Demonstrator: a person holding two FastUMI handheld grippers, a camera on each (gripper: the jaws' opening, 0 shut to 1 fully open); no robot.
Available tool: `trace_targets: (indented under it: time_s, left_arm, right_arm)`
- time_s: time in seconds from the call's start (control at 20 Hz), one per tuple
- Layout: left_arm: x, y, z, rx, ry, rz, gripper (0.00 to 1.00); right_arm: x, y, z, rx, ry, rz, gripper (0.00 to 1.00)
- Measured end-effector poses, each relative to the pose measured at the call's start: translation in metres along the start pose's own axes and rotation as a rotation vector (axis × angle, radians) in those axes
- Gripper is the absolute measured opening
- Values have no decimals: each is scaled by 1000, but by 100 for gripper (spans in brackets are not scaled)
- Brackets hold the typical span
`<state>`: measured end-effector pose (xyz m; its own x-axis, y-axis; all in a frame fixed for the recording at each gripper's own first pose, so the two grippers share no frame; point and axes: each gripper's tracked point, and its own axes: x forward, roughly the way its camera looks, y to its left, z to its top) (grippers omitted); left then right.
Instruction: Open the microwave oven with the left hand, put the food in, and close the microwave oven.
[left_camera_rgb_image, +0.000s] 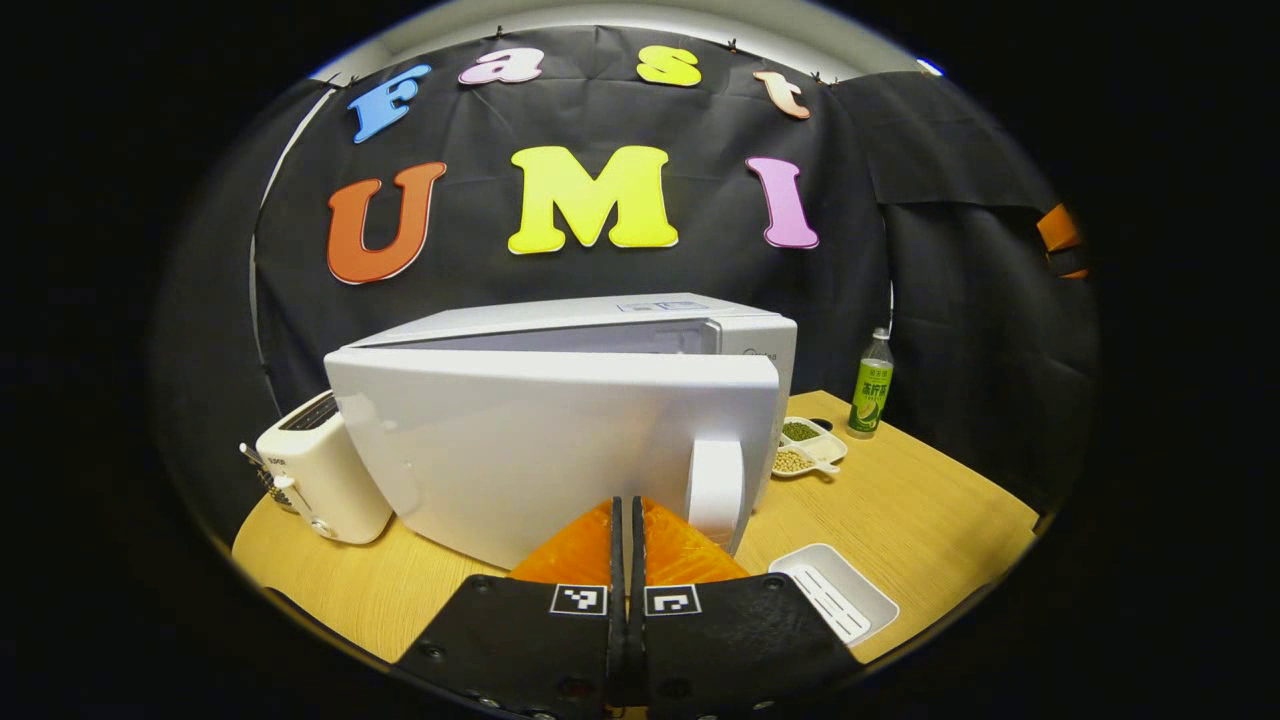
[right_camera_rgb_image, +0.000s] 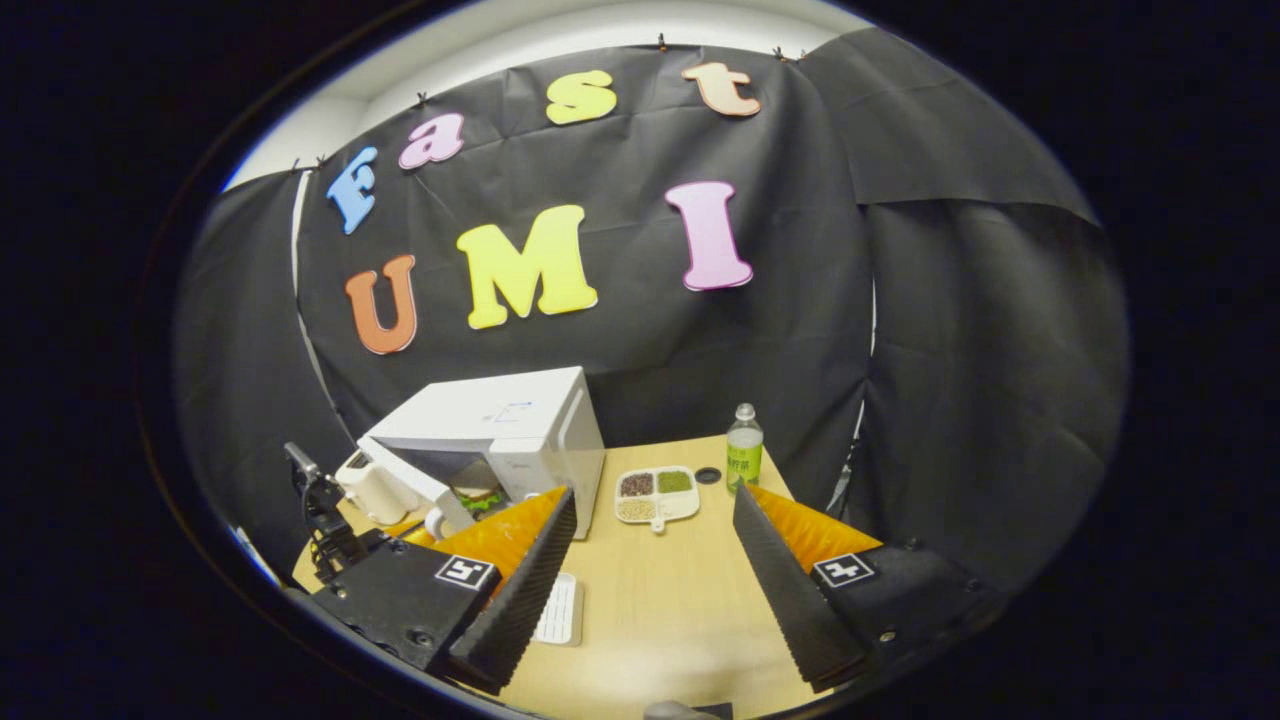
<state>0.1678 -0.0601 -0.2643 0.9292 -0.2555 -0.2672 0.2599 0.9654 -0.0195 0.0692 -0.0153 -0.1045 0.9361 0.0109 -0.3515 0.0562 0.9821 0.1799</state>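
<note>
The left tool (left_camera_rgb_image: 628, 520), fingers pressed together on nothing, sat just short of the half-open door (left_camera_rgb_image: 560, 450), seemingly to nudge it closed now that food (right_camera_rgb_image: 480, 498) lay inside the microwave (right_camera_rgb_image: 500, 430), while the right tool (right_camera_rgb_image: 655, 580) hung wide and empty above the counter (right_camera_rgb_image: 660, 600); no writing was legible.

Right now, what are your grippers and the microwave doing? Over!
Left gripper shut, just before the door handle. Right gripper open, holding nothing. Microwave door partly open, food inside. Nothing blocking the door's swing.
</note>
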Motion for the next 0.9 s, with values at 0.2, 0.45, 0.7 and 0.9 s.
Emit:
trace_targets:
  time_s: [0.2,0.45,0.7,0.9]
  left_arm:
    - [27,-3,8,19,-10,1,0]
    - [58,-10,14,30,-18,-3,0]
    - [80,-13,19,21,-17,-1,0]
    - [86,-12,20,14,-15,4,0]
  right_arm:
    - [7,-4,3,-10,7,1,100]
    - [12,-8,11,-20,4,2,100]
    - [19,-9,8,-21,19,12,92]
    - [23,-8,6,-17,26,14,92]
